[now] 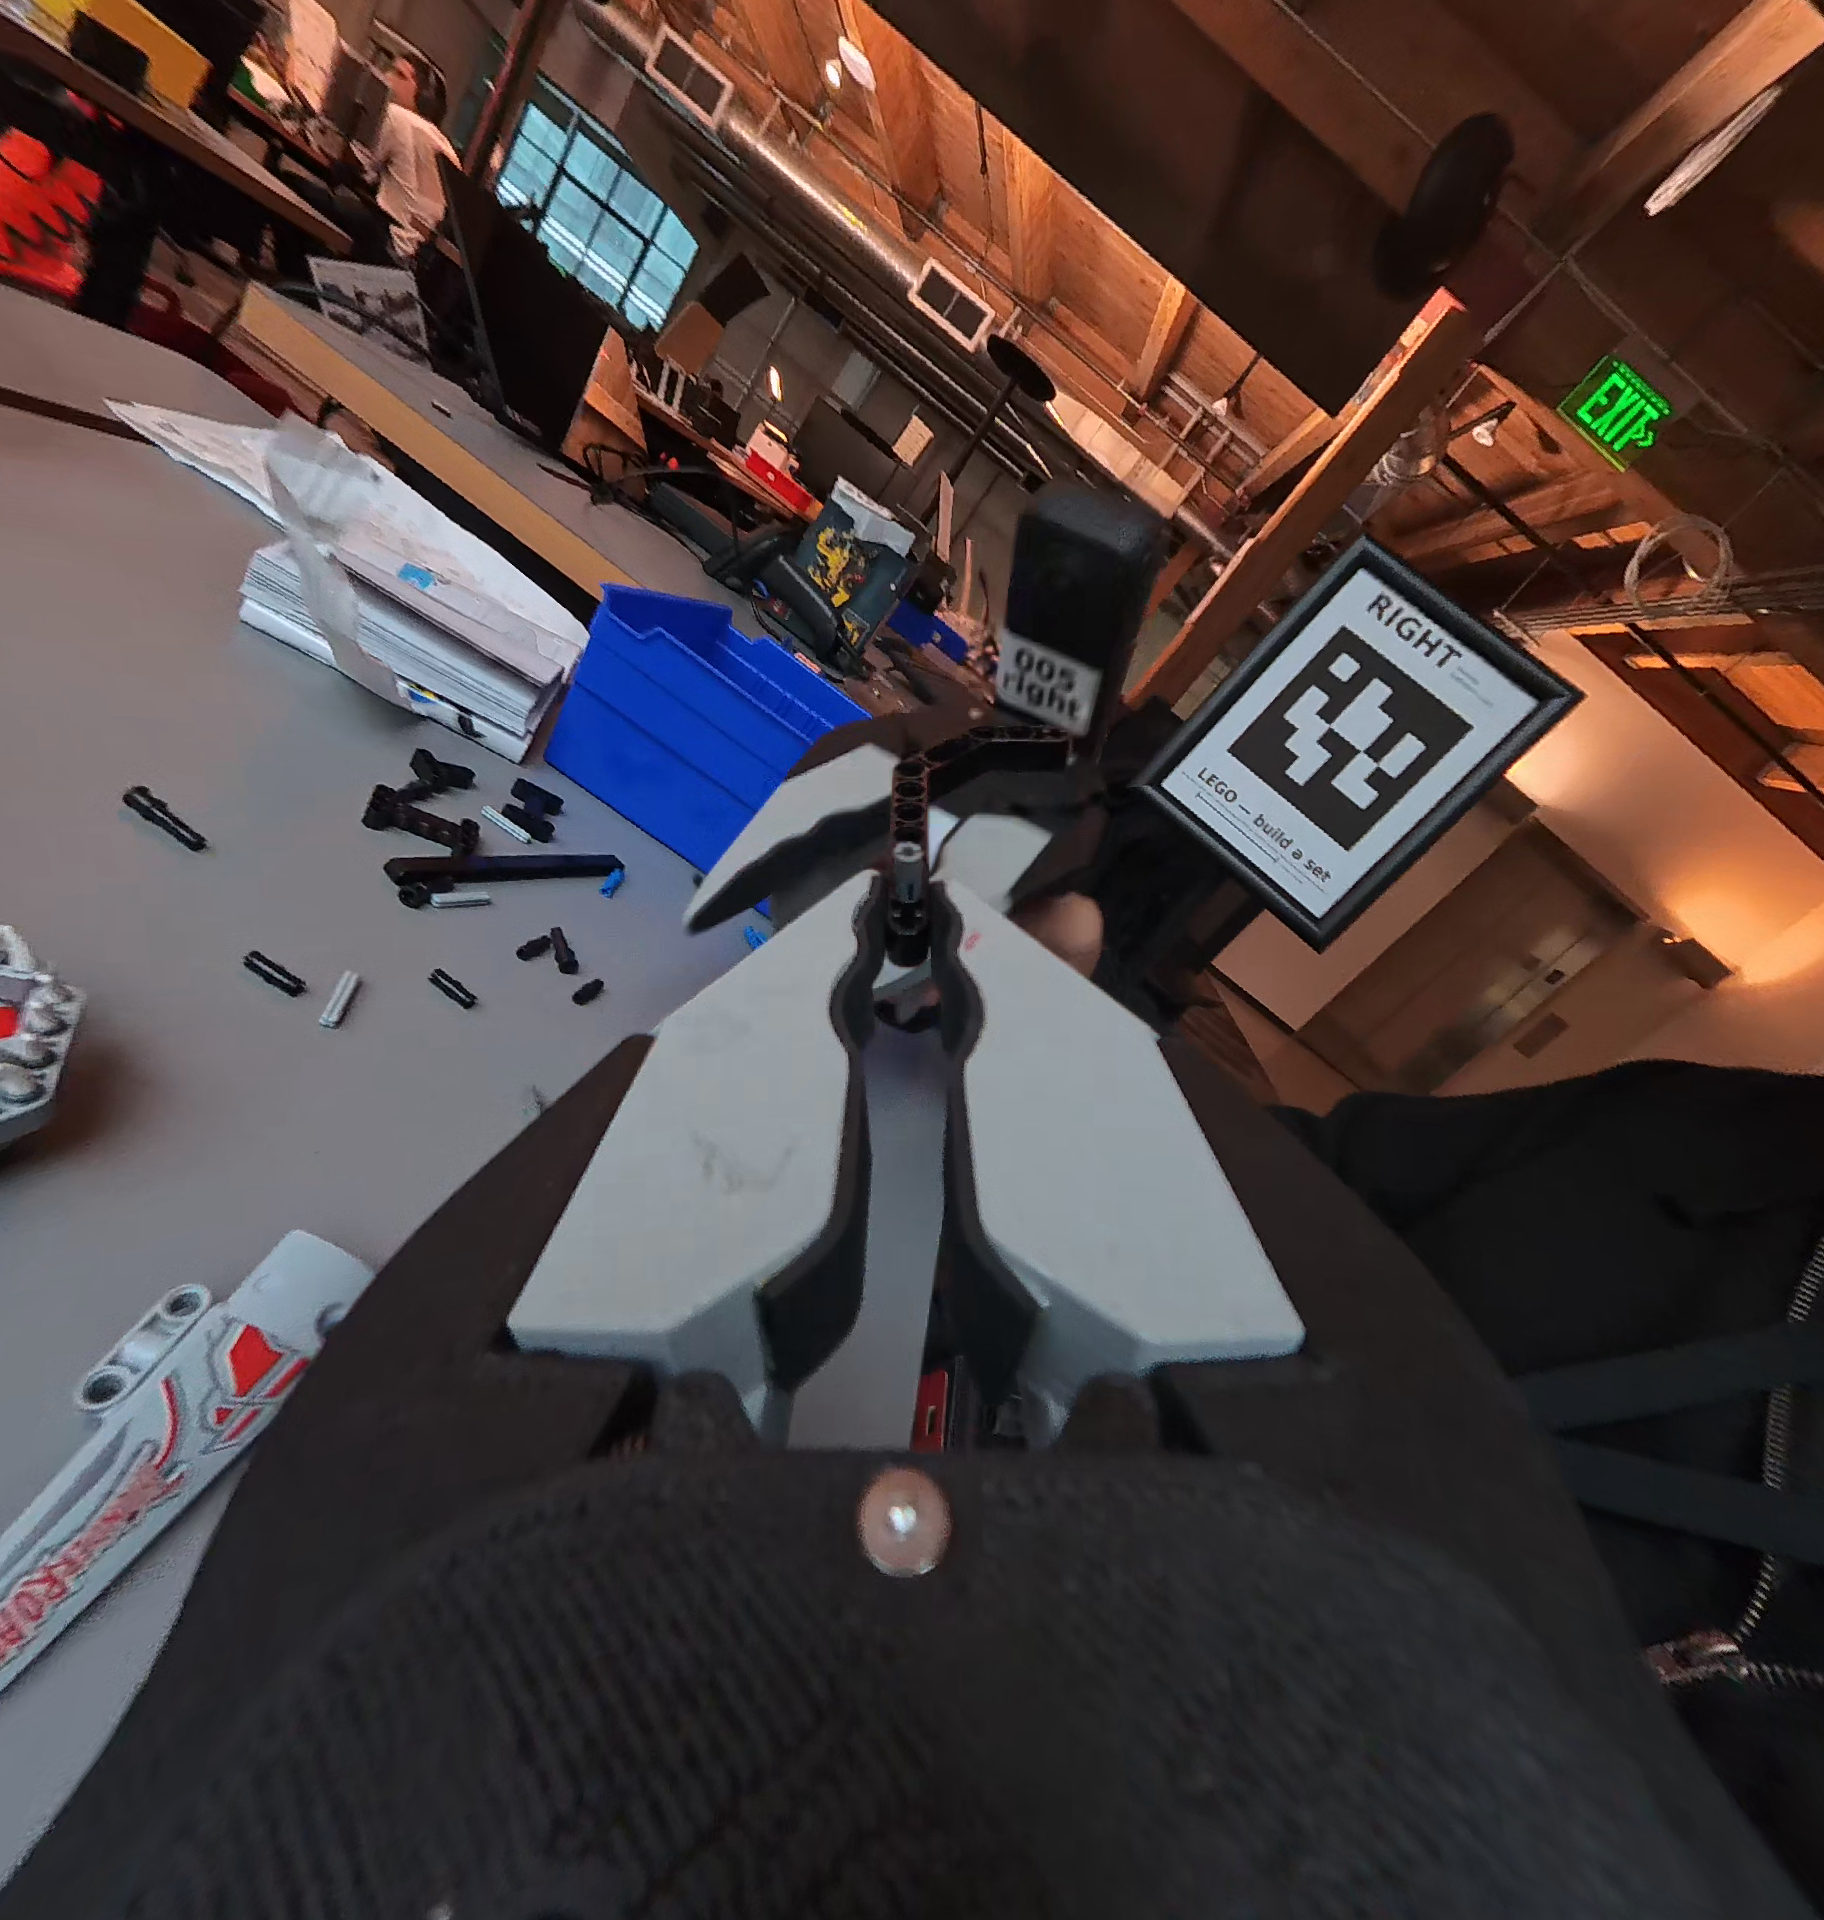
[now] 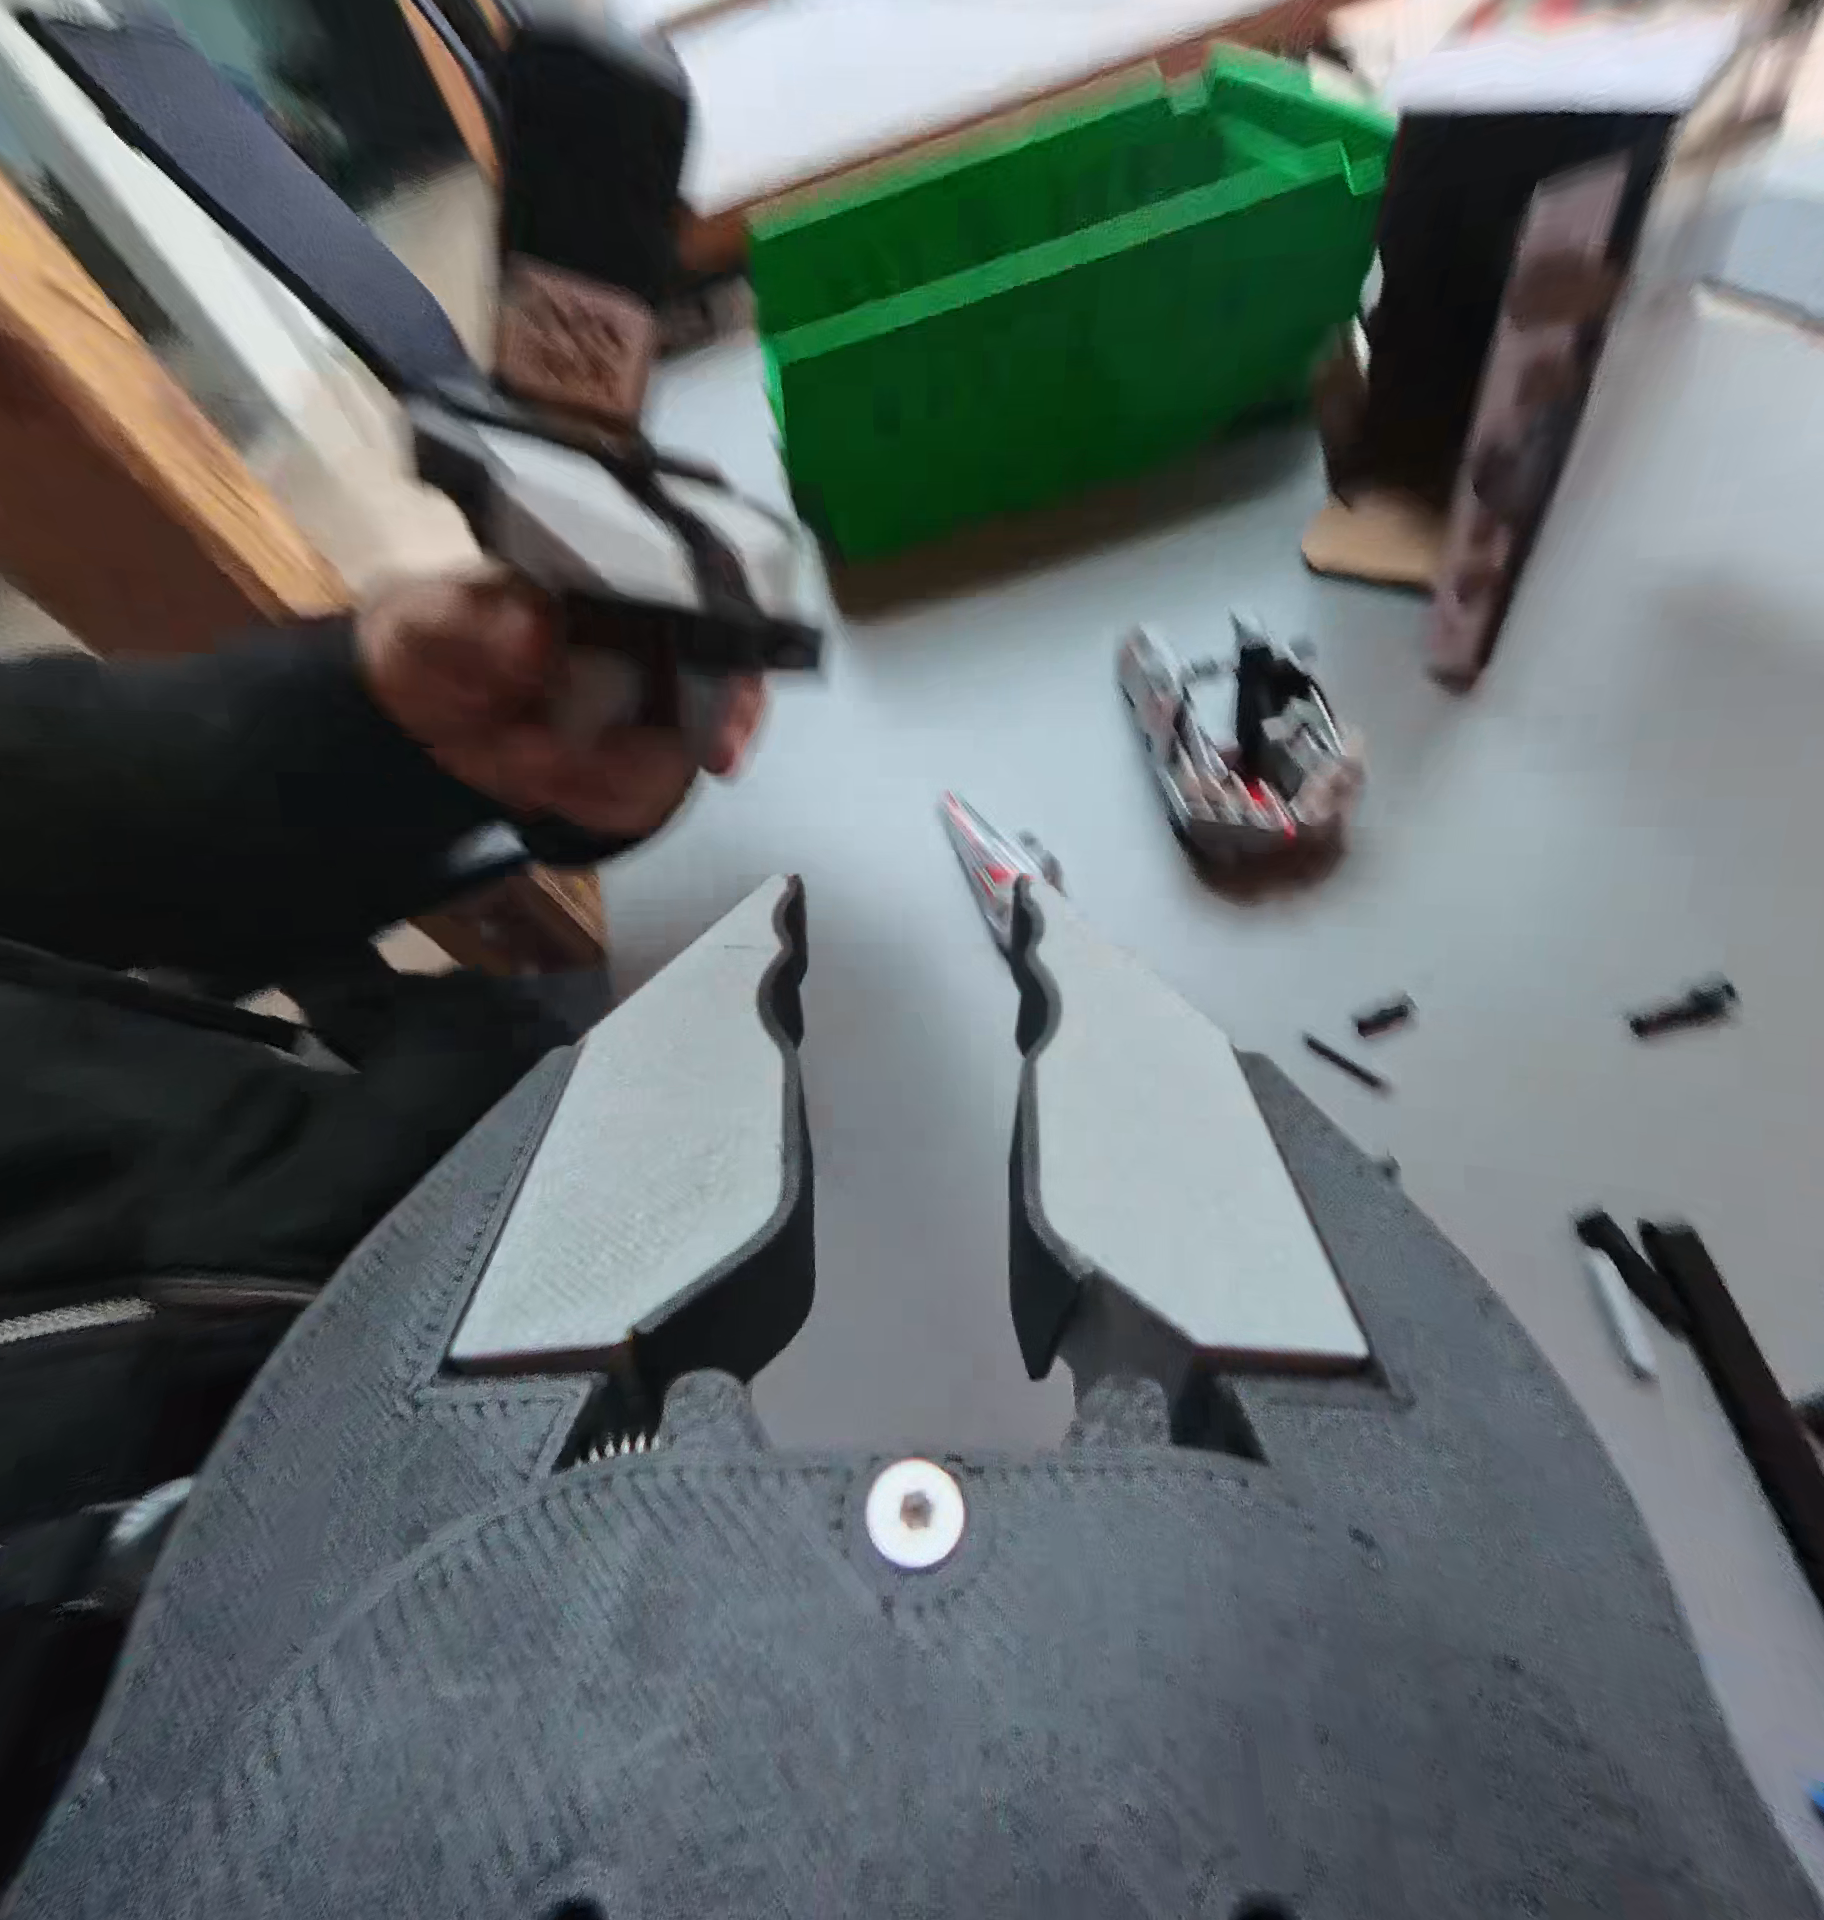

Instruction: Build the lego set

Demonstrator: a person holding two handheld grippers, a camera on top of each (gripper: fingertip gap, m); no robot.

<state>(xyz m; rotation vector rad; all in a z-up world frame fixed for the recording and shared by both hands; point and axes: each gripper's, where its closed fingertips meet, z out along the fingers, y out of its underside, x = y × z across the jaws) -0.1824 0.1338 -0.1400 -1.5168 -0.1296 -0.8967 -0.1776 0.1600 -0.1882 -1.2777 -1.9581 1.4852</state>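
Left gripper (image 1: 906, 925) pinching small black pin, angled black beam (image 1: 975, 750) riding on pin's far end, raised above tabletop (image 1: 139, 1122). Right gripper (image 2: 908, 935) hanging open, empty, view blurred. Beam likely light, rigid, smooth plastic; judging flat sides best hold, twist risks popping joint. Spare pins (image 1: 451, 987) lying loose on tabletop.

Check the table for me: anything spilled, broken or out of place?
Nothing looks damaged. Small black pins lie scattered loose on the grey table, normal for a build. The left gripper holds a black bent beam.
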